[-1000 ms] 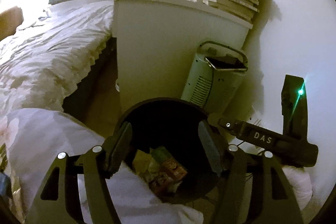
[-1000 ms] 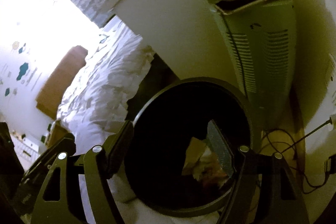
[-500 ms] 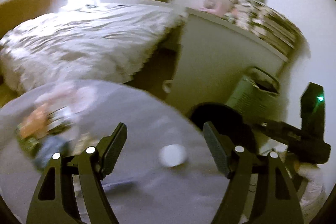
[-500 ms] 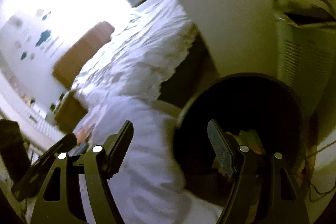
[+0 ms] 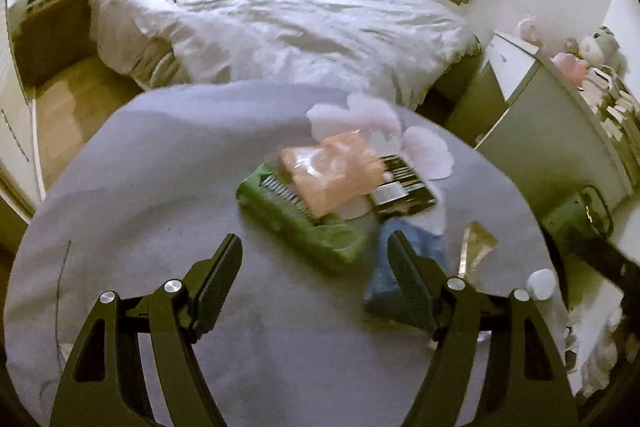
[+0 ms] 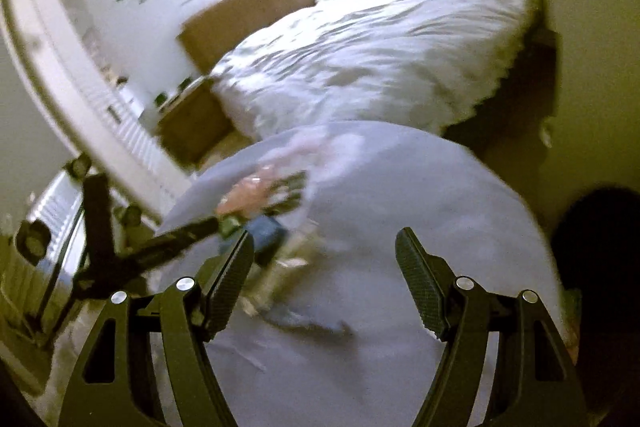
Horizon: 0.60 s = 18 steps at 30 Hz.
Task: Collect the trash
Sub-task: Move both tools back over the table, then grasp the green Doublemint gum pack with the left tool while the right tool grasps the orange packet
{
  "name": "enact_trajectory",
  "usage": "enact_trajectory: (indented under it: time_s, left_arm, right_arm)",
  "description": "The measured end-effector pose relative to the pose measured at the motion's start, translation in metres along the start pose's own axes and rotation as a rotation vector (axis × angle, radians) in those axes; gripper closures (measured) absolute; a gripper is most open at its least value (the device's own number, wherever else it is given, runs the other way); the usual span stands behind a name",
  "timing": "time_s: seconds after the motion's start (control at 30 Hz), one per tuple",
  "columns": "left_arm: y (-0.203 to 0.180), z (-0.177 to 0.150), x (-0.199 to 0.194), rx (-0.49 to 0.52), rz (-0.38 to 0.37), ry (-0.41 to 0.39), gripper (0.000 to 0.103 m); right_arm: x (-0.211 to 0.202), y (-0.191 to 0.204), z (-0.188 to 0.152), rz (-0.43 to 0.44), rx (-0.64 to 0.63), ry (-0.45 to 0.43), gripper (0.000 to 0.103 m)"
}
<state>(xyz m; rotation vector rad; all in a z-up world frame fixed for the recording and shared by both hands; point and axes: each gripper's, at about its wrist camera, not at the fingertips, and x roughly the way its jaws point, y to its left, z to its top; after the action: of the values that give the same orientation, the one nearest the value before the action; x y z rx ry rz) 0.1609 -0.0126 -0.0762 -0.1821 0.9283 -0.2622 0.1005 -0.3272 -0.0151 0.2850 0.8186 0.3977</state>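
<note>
Both grippers over a round grey table [image 5: 160, 187], trash pile sits centre-right of the left wrist view, past the fingertips

Left gripper [image 5: 314, 267]: jaws wide apart, have just been opening, nothing between the pads, holds nothing. Right gripper [image 6: 324, 267]: jaws wide, empty too

Trash, all on the table: green packet [image 5: 288, 223] lying flat, long axis runs diagonally from upper left to lower right of the left view; orange plastic bag [image 5: 332, 175] on top of it; dark printed packet [image 5: 404, 187] just to its right; blue wrapper [image 5: 404, 247] partly hidden behind the left gripper's right finger; small gold wrapper [image 5: 478, 239] and a white cap [image 5: 542, 281] further right near the table edge. White crumpled tissue [image 5: 380, 123] behind the pile

Key relation: green packet lies just ahead of the left gripper and slightly right of its centre line, its near end almost between the fingertips, so the left looks the nearer hand. Packet's axis is skewed to the jaw line, so a roll may be needed before closing

In the blurred right view the pile [image 6: 256, 211] sits left of centre, beyond the left finger, with the left gripper's body [image 6: 120, 247] beside it. Black bin [image 6: 596, 239] at right edge

Bed [image 5: 280, 19] behind the table
</note>
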Motion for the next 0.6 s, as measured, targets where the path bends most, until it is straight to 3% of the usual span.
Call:
enact_trajectory:
  time_s: [0.13, 0.3, 0.43, 0.57, 0.6]
  left_arm:
    - [-0.001, -0.001, 0.01, 0.03, -0.027, 0.017, 0.029]
    - [0.001, 0.007, 0.02, 0.061, 0.017, 0.015, 0.03]
    - [0.014, 0.009, 0.016, 0.075, -0.003, 0.019, 0.046]
    - [0.029, 0.006, 0.01, 0.074, -0.03, 0.022, 0.051]
    - [0.032, 0.007, 0.01, 0.074, -0.035, 0.023, 0.053]
  right_arm:
    - [0.046, 0.035, 0.029, 0.027, -0.042, 0.046, 0.03]
    - [0.108, 0.06, 0.059, 0.013, -0.071, 0.114, 0.033]
    - [0.155, 0.077, 0.068, -0.005, -0.101, 0.198, 0.034]
    - [0.191, 0.089, 0.063, -0.029, -0.139, 0.275, 0.04]
    - [0.198, 0.093, 0.06, -0.034, -0.151, 0.29, 0.047]
